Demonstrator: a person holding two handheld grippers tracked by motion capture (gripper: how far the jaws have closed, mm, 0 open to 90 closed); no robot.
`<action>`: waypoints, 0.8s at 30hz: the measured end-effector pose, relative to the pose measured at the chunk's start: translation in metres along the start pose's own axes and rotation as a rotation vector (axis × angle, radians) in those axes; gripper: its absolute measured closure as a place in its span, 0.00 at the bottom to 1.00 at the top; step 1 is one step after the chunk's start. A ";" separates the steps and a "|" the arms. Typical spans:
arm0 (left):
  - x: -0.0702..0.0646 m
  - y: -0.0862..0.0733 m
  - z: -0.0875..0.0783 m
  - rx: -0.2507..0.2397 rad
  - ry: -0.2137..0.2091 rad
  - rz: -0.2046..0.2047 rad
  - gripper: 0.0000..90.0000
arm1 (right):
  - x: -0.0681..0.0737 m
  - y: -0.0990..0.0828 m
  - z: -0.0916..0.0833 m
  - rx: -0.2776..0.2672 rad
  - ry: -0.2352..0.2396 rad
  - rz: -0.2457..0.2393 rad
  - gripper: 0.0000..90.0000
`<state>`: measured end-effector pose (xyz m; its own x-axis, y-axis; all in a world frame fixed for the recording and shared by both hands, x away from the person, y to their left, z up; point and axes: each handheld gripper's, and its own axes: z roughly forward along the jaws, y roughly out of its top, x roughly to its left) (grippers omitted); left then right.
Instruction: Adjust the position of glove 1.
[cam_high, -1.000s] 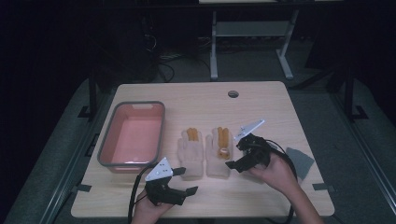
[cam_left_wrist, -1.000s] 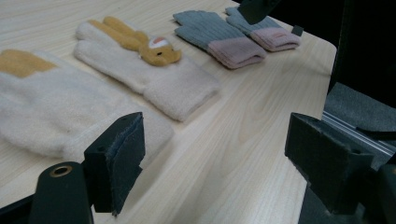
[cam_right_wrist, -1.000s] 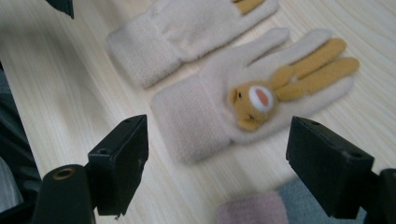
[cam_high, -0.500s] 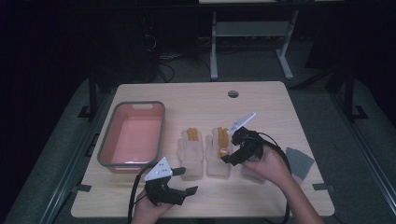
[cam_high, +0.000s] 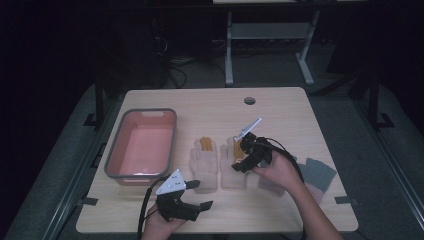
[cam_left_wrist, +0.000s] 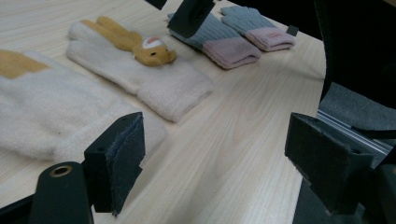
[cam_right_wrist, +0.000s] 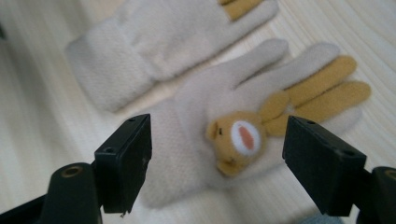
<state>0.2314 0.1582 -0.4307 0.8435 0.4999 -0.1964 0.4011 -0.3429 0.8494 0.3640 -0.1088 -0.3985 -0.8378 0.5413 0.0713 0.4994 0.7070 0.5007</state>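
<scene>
Over the right-hand cream rabbit glove (cam_high: 234, 167), lying flat beside its twin (cam_high: 204, 165) mid-table, I hold my right gripper (cam_right_wrist: 217, 154), jaws spread and just easing inward, empty, straddling the palm to pinch it. My left gripper (cam_high: 192, 196) waits open at the near edge.

High view: overhead, facing forward, far. Gripper views: close, low over table (cam_high: 280, 107); all share cream gloves (cam_high: 235, 167).

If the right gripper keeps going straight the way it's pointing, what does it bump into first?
Most likely the cream glove with the bunny face: the right gripper points at it with open jaws either side of the bunny. How far above it hangs is unclear.
</scene>
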 end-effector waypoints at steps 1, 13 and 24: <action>0.000 0.000 0.000 0.001 -0.001 0.000 0.22 | 0.000 0.000 0.000 0.000 0.000 0.000 0.27; 0.001 0.001 -0.003 -0.019 0.006 -0.006 0.22 | -0.010 0.007 0.031 0.080 -0.018 0.010 0.39; 0.003 0.001 -0.003 -0.020 0.006 -0.006 0.22 | -0.011 0.001 0.046 0.117 -0.042 0.005 0.56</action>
<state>0.2330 0.1613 -0.4288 0.8388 0.5069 -0.1988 0.3991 -0.3240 0.8578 0.3838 -0.0936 -0.4383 -0.8267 0.5614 0.0362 0.5277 0.7516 0.3958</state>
